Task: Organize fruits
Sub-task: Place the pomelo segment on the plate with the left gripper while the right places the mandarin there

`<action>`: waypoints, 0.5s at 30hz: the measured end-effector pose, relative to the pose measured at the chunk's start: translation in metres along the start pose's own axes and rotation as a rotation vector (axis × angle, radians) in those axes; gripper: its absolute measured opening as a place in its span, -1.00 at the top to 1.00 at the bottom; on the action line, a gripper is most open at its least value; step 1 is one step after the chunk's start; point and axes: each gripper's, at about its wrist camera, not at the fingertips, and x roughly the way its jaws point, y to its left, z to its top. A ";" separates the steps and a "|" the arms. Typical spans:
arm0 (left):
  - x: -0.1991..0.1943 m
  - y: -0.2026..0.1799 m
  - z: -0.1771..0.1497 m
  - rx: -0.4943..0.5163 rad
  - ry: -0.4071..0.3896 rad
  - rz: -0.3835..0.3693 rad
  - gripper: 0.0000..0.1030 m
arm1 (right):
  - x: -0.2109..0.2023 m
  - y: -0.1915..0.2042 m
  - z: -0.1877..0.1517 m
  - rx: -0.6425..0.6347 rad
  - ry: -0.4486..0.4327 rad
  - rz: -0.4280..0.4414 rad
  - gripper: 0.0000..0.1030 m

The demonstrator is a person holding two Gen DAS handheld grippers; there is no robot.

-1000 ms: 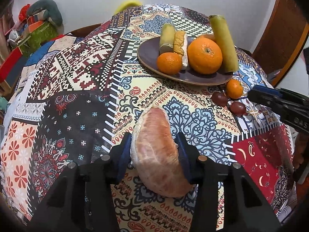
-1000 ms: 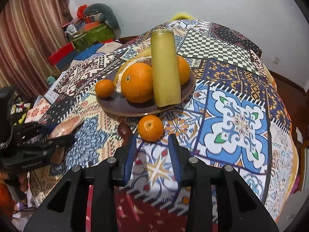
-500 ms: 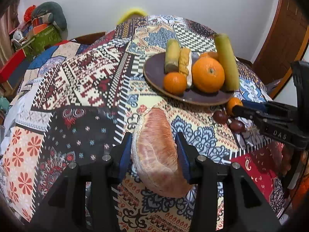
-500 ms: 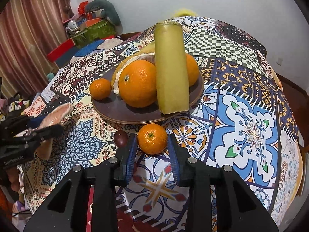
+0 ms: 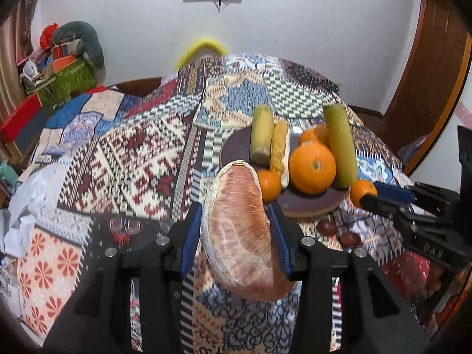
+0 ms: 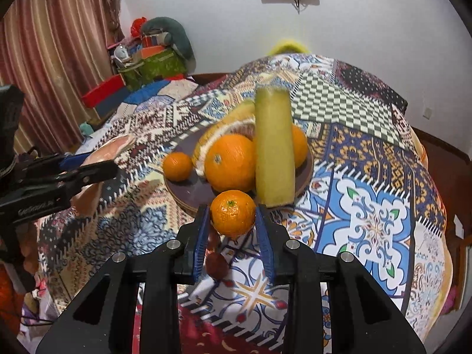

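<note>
Grippers tilt downward over the table — left gripper [image 5: 236, 233] clamps pomelo segment [image 5: 240, 230], right gripper [image 6: 233, 230] clamps tangerine [image 6: 233, 216].

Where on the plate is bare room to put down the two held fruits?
The plate is bare at its near-left part, in front of the small orange. Its right side is crowded by the big orange and green stalk.

The plate [image 6: 188, 197] sits on the table [image 6: 368, 177], bearing a big orange [image 6: 230, 162], a small orange [image 6: 177, 166] to its left and a long stalk [image 6: 274, 147] to its right. Before the plate, the right gripper [image 6: 233, 236] holds a mandarin [image 6: 233, 216]; left of it, the left gripper [image 5: 236, 239] holds a pomelo segment [image 5: 239, 230].
</note>
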 end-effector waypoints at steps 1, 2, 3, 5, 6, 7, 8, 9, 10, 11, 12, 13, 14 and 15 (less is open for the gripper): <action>0.001 -0.001 0.004 0.003 -0.007 0.000 0.13 | 0.000 0.001 0.002 -0.002 -0.004 0.001 0.44; 0.001 -0.001 0.008 0.004 -0.013 -0.002 0.13 | 0.000 0.002 0.003 -0.005 -0.009 0.003 0.44; 0.002 -0.001 0.011 0.005 -0.018 -0.004 0.13 | 0.000 0.003 0.005 -0.007 -0.014 0.006 0.44; 0.005 -0.001 0.017 0.007 -0.025 -0.009 0.13 | 0.001 0.004 0.008 -0.011 -0.020 0.010 0.44; 0.007 -0.001 0.020 0.008 -0.028 -0.009 0.13 | 0.002 0.005 0.010 -0.014 -0.023 0.013 0.44; 0.010 -0.001 0.024 0.009 -0.031 -0.011 0.13 | 0.003 0.005 0.011 -0.015 -0.026 0.014 0.44; 0.012 -0.002 0.027 0.010 -0.033 -0.014 0.13 | 0.004 0.006 0.014 -0.018 -0.029 0.017 0.44; 0.013 -0.002 0.029 0.011 -0.034 -0.016 0.13 | 0.005 0.005 0.015 -0.019 -0.031 0.019 0.44; 0.016 -0.003 0.032 0.013 -0.036 -0.019 0.13 | 0.006 0.006 0.016 -0.021 -0.034 0.019 0.44; 0.019 -0.003 0.035 0.015 -0.037 -0.021 0.13 | 0.007 0.006 0.018 -0.023 -0.036 0.021 0.44; 0.020 -0.004 0.037 0.016 -0.038 -0.022 0.13 | 0.009 0.006 0.020 -0.025 -0.039 0.023 0.44; 0.023 -0.005 0.040 0.018 -0.038 -0.025 0.13 | 0.009 0.006 0.021 -0.026 -0.041 0.024 0.44; 0.026 -0.005 0.041 0.019 -0.038 -0.027 0.13 | 0.010 0.007 0.023 -0.029 -0.042 0.026 0.44; 0.028 -0.006 0.043 0.021 -0.038 -0.030 0.13 | 0.011 0.007 0.023 -0.031 -0.043 0.028 0.44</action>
